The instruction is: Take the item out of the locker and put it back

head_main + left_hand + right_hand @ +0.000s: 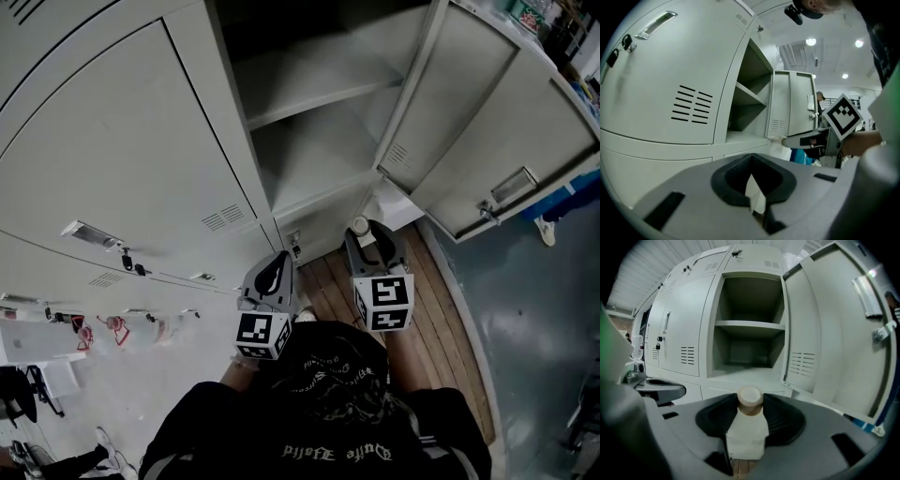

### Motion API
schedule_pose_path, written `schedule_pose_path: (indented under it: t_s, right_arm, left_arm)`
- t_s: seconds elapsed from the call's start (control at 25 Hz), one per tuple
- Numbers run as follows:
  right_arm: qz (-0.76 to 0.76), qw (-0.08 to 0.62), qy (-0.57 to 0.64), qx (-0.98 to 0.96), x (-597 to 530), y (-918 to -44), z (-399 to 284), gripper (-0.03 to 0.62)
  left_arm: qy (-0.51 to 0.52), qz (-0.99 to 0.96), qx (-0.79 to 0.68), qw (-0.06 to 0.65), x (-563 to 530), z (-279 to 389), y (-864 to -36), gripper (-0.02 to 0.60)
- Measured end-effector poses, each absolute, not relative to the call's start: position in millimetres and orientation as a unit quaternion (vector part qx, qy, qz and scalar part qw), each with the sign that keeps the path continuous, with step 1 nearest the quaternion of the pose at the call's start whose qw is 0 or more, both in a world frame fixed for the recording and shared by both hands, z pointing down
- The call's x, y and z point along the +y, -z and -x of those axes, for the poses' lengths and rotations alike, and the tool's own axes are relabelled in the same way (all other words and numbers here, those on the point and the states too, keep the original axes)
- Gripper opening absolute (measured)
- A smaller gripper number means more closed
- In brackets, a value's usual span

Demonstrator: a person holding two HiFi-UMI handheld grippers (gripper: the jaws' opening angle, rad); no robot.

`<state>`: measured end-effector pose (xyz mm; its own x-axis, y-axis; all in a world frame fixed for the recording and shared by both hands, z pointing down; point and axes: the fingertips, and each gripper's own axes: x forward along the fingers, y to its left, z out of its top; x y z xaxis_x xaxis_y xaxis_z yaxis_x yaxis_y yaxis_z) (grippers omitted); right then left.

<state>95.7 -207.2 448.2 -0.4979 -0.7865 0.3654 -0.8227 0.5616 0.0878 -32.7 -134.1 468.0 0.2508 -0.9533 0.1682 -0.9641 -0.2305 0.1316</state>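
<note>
Now the right tongs [373,246] are squeezing a little white bottle [748,430] by its sides, cap up. The bottle is out of the locker [750,301], in the air in front of it. The open space is at twelve o'clock from the bottle. The door [834,333] hangs wide at three o'clock. The left tongs [752,190], at nine o'clock, are closed with nothing in them. I think the bottle goes back in next. Keep it straight up, go in over the lip of the low shelf [747,375], set it down flat, then let go.
</note>
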Motion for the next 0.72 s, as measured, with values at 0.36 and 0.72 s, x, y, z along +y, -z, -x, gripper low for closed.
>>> schedule_pose_path:
  t_s: [0.36,0.72]
  right_arm:
    - [-0.474,0.198,-0.058,-0.856,-197.5,-458.7,-109.8,0.173]
    - [-0.458,0.207,-0.059,-0.863,-192.8,-455.9,-105.1,0.173]
  left_arm:
    - [-0.025,-0.786,-0.611,0.094,-138.4,28.6,-462.5,0.008]
    - [-0.023,-0.779,-0.62,0.089,-138.6,31.4,-458.9,0.008]
